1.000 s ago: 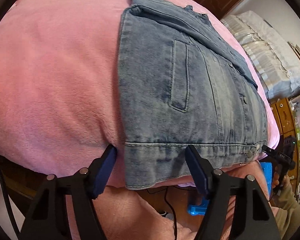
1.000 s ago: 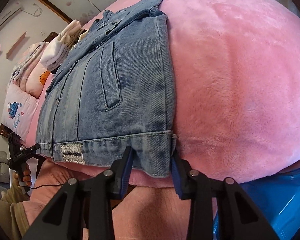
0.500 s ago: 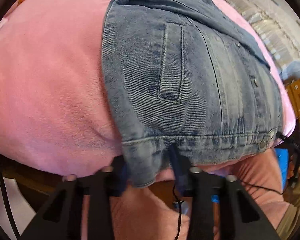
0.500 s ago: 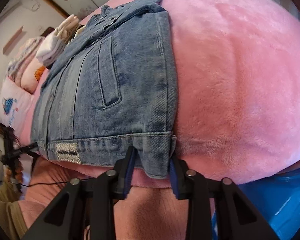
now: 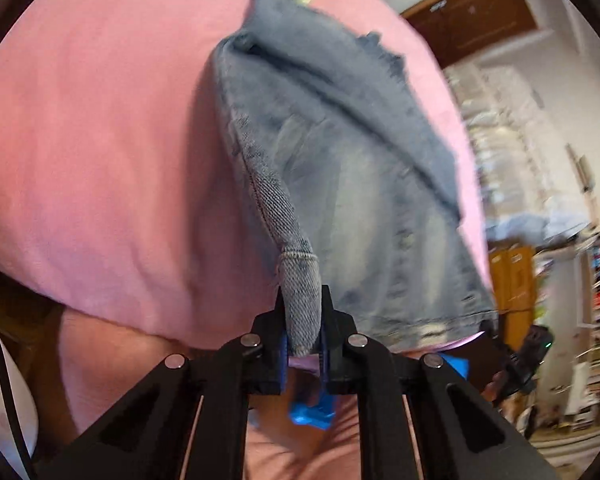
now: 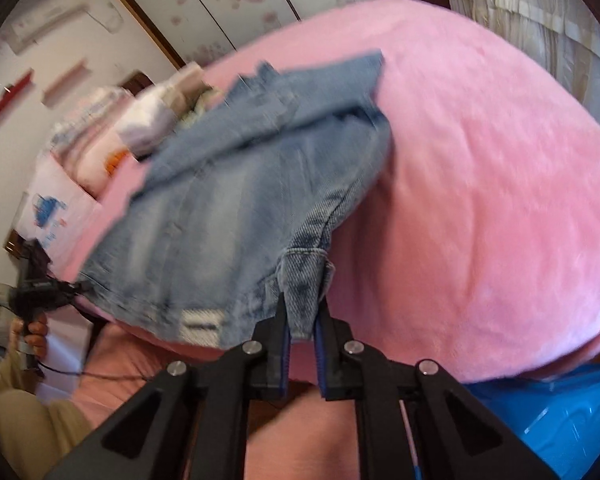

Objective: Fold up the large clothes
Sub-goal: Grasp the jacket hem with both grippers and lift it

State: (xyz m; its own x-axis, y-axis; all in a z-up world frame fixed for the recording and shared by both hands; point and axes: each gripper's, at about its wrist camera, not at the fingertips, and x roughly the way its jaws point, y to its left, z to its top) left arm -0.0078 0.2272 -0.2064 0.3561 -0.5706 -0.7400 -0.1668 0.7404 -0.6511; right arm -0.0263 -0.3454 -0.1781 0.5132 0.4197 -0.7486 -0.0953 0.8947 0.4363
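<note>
At the pink bed's [image 5: 100,152] near edge, the left gripper [image 5: 303,344] and right gripper [image 6: 300,340] each clamp a hem corner of the denim jacket [image 6: 236,208], whose collar lies toward the folded clothes [image 6: 148,120] beyond.

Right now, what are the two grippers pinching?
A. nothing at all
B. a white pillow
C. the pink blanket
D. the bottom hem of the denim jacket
D: the left gripper and the right gripper are each shut on a bottom-hem corner of the denim jacket, lifting it off the pink blanket.
</note>
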